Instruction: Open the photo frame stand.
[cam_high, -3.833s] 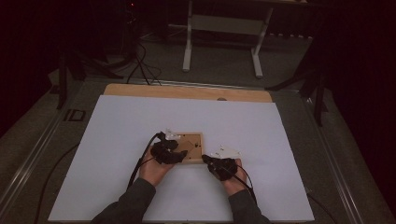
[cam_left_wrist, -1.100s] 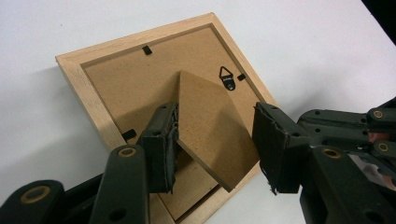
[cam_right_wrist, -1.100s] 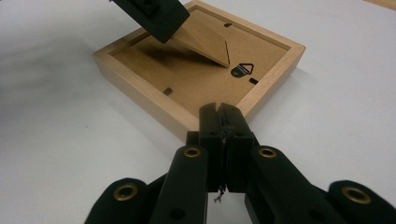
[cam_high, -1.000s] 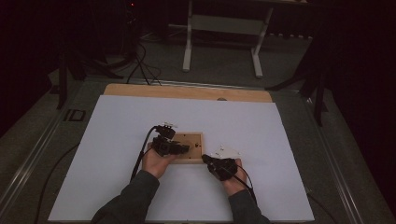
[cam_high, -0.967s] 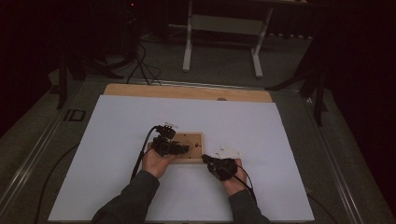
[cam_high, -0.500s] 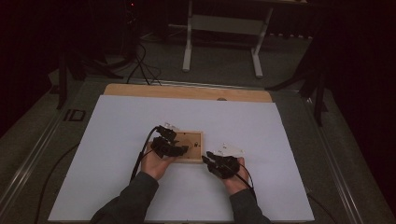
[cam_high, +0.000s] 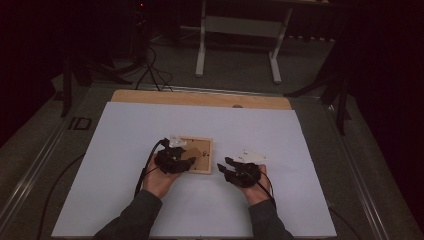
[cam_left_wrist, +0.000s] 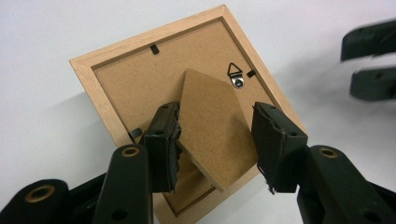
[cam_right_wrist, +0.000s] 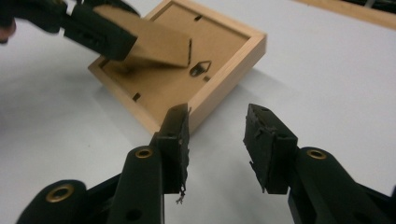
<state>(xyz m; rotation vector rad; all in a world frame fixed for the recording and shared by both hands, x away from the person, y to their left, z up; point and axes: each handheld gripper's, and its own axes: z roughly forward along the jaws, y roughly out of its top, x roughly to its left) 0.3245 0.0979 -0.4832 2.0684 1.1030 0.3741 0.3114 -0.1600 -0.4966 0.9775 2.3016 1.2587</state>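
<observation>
- The left gripper (cam_left_wrist: 217, 140) straddles the cardboard easel stand (cam_left_wrist: 212, 126) on the back of a wooden picture frame (cam_left_wrist: 100, 88). Its left pad touches the stand's edge, while the right pad stands a little clear of it, so a firm grip cannot be told.
- The stand is lifted at an angle off the frame's backing board (cam_left_wrist: 140, 74), near a metal hanging hook (cam_left_wrist: 237, 74).
- The right gripper (cam_right_wrist: 217, 135) holds nothing; its jaws have just been opening and stand about half apart, just beside the frame's right edge (cam_right_wrist: 229, 74).
- The frame (cam_high: 200, 155) lies face down near the middle of the white table sheet (cam_high: 300, 140), at the left hand (cam_high: 161, 181), with the right hand (cam_high: 256, 187) close to its right.
- A strip of wooden tabletop (cam_high: 200, 98) shows along the sheet's far edge.
</observation>
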